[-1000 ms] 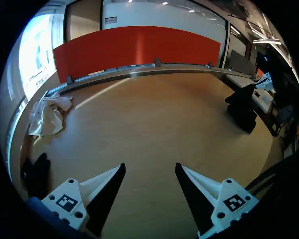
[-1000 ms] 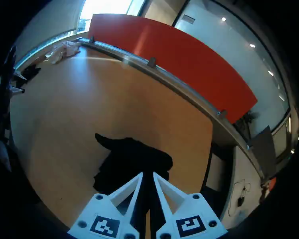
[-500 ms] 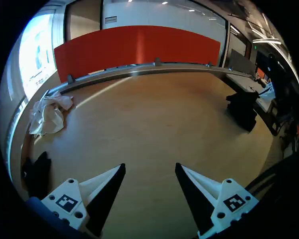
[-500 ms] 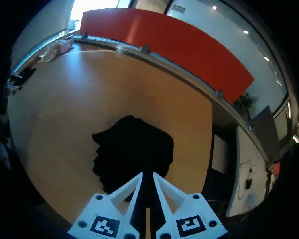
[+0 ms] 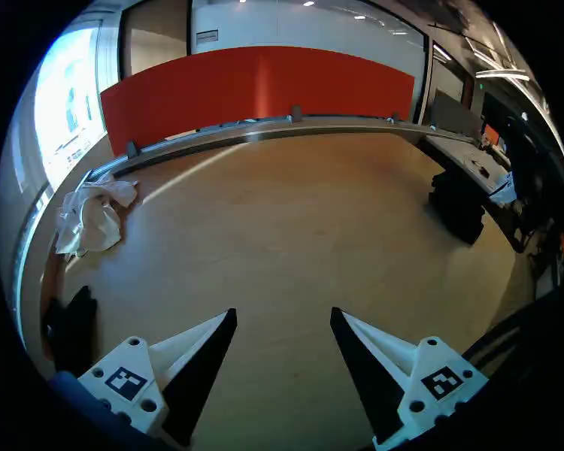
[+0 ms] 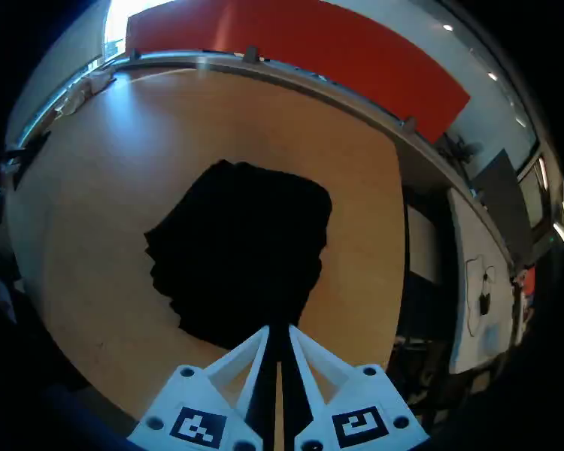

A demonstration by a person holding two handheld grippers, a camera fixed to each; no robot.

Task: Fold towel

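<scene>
Black towel (image 6: 241,248) looms larger ahead of the right gripper (image 6: 280,338) than a second ago; jaws clamped on its near edge, likely laying it out to fold. Left gripper (image 5: 282,331): jaws apart, empty, towel far right.

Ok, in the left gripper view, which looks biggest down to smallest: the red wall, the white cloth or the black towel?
1. The red wall looks by far the largest.
2. The white cloth and the black towel look about the same, so I won't rank them.
</scene>
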